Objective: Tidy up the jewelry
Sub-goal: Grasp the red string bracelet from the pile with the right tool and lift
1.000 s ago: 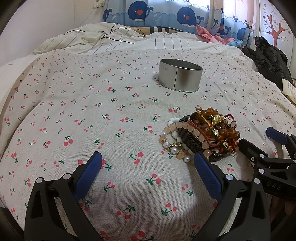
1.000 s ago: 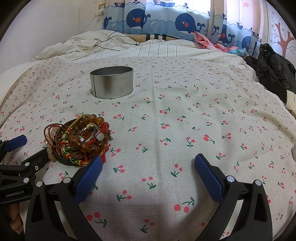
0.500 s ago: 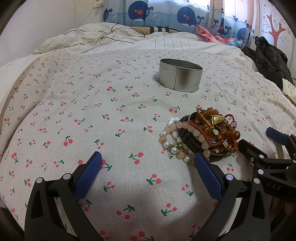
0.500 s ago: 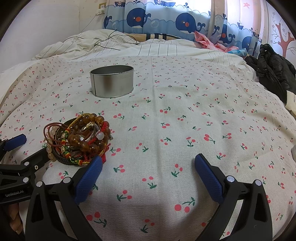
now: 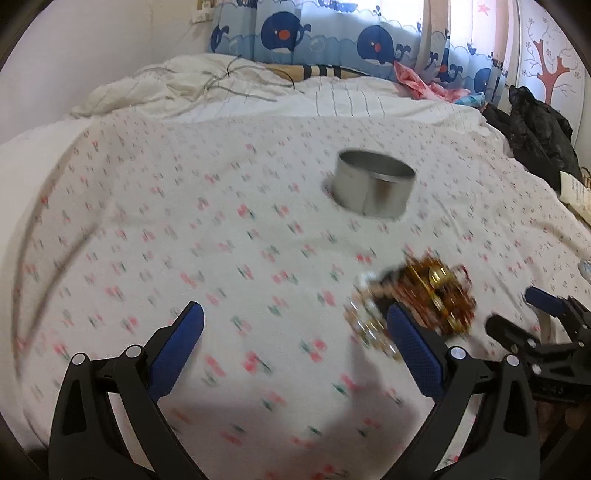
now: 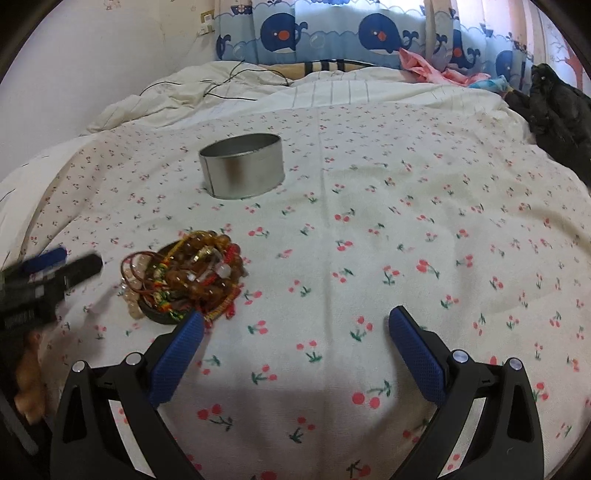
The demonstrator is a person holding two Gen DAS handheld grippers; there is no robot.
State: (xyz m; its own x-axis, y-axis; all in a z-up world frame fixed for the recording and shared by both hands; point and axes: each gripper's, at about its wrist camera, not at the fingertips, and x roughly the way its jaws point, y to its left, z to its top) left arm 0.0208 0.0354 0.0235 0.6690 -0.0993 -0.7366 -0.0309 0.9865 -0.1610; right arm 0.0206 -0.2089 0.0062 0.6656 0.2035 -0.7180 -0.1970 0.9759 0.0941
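The bed with its cream sheet printed in small red cherries (image 6: 406,229) fills both views. A rumpled white quilt (image 6: 177,96) lies at its far end, below a blue curtain printed with whales (image 6: 332,33). A black jacket (image 6: 554,110) is heaped at the far right edge of the bed.

A round, open silver metal tin (image 6: 242,170) stands upright on the sheet, well beyond the jewelry and apart from it.

The tangled pile of amber-bead, pearl and red-cord bracelets (image 6: 184,280) lies on the sheet, nearer to me than the tin. The left wrist view is smeared by motion blur.

My right tongs (image 6: 295,347) are released, blue pads spread wide with nothing between them; the left pad sits just beside the near edge of the pile. My left tongs (image 5: 295,339) are likewise released and empty, the right pad overlapping the pile's near edge in view; I cannot tell whether it touches.
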